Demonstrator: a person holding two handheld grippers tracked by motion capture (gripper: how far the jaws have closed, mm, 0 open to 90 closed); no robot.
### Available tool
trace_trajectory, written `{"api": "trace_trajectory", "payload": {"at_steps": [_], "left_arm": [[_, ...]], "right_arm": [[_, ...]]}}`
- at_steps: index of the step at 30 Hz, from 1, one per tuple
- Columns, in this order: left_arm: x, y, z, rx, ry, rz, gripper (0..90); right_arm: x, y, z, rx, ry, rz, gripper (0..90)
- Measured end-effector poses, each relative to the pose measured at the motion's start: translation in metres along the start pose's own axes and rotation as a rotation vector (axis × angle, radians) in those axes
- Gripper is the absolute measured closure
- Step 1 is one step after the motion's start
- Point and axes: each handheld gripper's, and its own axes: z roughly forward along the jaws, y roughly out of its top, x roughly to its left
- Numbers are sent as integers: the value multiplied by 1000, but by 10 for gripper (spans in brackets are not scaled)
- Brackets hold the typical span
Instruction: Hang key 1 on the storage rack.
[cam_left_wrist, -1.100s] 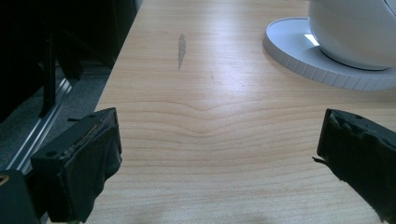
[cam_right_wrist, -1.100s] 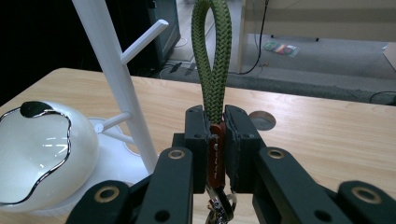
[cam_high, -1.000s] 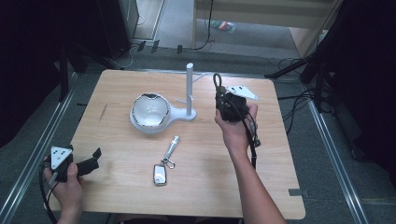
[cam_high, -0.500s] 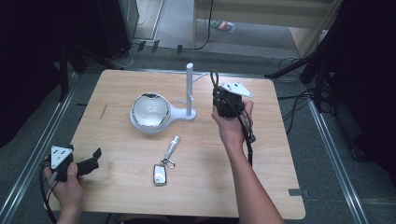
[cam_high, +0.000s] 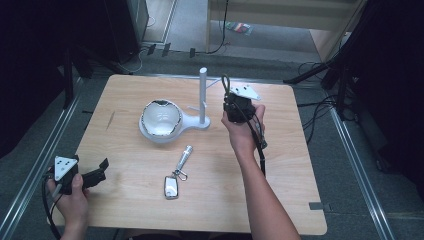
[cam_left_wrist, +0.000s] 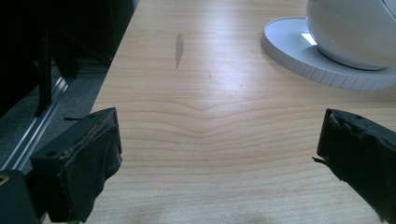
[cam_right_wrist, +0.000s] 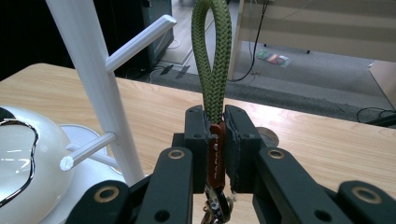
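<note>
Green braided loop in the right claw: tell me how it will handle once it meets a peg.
The green braided loop stands upright above the right claw, so probably fairly stiff. Woven cord likely still flexes over a peg. It looks light.

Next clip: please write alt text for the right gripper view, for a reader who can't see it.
The right gripper is shut on a green braided cord loop with a red clip, the loop standing up between its black fingers. To the left stands a white post with side pegs, beside a white rounded bowl-like holder on a light wooden table.
</note>
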Motion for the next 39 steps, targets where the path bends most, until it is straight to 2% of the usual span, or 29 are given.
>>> {"api": "trace_trajectory", "payload": {"at_steps": [12,17,24,30,31,32,33,36,39], "left_arm": [[0,0,0,-1,1,-1,1],[0,0,0,0,1,-2,1],[0,0,0,-1,2,-3,1],[0,0,0,2,2,-4,1],[0,0,0,2,2,-5,1],[0,0,0,0,3,-8,1],[1,0,0,2,2,-9,1],[1,0,0,0,-1,-12,1],[1,0,0,1,-1,-13,1]], "right_arm": [[15,-1,2,3,18,-26,816],[22,-1,2,0,12,-57,815],[32,-6,3,26,25,-94,813],[34,-11,4,38,50,-102,807],[35,-15,4,33,58,-128,793],[35,-15,4,33,58,-128,793],[35,-18,4,43,67,-136,755],[33,-21,3,41,78,-130,714],[28,-25,2,64,94,-124,650]]}}
